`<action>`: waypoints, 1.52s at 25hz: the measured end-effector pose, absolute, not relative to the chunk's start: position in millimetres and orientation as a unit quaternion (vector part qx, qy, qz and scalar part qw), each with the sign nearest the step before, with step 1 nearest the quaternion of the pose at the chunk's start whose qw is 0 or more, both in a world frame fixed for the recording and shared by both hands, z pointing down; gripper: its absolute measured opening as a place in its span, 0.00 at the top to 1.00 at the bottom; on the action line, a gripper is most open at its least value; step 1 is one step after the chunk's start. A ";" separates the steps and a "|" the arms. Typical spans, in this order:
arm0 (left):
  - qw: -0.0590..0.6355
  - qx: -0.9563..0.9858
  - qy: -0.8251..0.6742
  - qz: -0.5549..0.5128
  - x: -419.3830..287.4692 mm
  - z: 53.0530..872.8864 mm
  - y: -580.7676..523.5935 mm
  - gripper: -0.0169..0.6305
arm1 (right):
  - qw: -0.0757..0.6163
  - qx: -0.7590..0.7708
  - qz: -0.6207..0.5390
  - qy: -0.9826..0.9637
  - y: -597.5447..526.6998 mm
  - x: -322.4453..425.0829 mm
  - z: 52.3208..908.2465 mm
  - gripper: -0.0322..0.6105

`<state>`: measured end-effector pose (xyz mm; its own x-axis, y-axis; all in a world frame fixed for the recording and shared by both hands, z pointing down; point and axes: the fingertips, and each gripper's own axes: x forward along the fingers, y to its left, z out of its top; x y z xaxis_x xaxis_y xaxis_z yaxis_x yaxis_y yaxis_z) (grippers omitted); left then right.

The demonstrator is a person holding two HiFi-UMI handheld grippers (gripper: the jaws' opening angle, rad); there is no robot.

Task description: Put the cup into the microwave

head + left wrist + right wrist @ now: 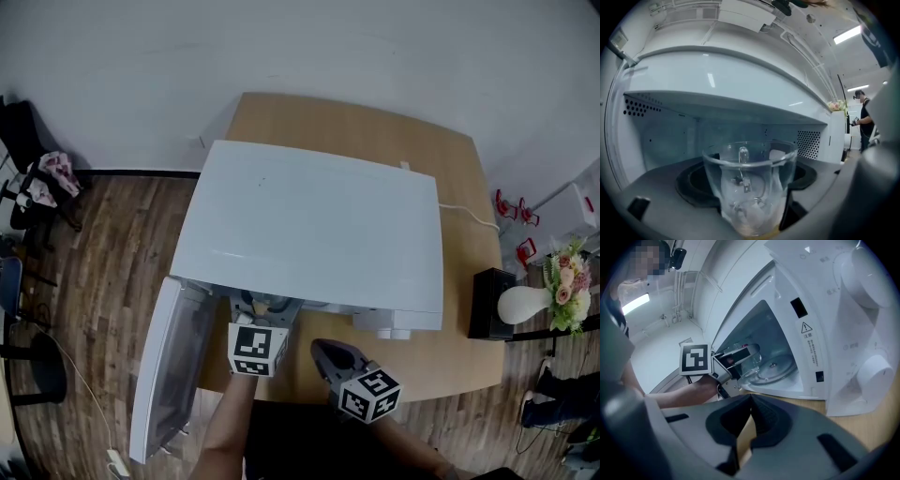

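The head view is evenly lit but dim toward its corners, where a dark vignette falls, and straight lines bend near the edges. The top of the white microwave (309, 225) shows only a soft sheen, without hard glare. In the left gripper view a ceiling light strip (847, 33) is burnt out bright, and the glass cup (749, 187) carries small highlights; the near foreground is blurred. In the right gripper view the right gripper (751, 401) is dark and out of focus inside a round black border.
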<state>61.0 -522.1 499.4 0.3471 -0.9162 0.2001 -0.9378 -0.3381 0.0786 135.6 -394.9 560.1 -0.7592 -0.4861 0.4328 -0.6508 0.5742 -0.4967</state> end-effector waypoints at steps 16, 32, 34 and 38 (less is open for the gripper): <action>0.061 0.814 -0.572 0.083 63.3 519.3 -565.5 0.35 | 0.145 0.323 0.331 -0.875 -397.0 139.9 570.8 0.96; 0.038 0.803 -0.584 0.112 56.4 536.9 -564.2 0.35 | 0.139 0.339 0.326 -0.872 -394.1 136.7 566.2 0.96; 0.038 0.803 -0.584 0.116 55.3 537.2 -563.9 0.35 | 0.138 0.343 0.325 -0.871 -393.2 137.1 565.2 0.96; 0.033 0.799 -0.586 0.132 54.3 542.3 -561.3 0.35 | 0.134 0.353 0.323 -0.868 -390.8 138.5 563.3 0.96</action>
<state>54.3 -561.3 542.3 0.2790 -0.9276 0.2482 -0.9447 -0.3115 -0.1021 138.5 -390.8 563.3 -0.7148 -0.5259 0.4609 -0.6993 0.5426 -0.4654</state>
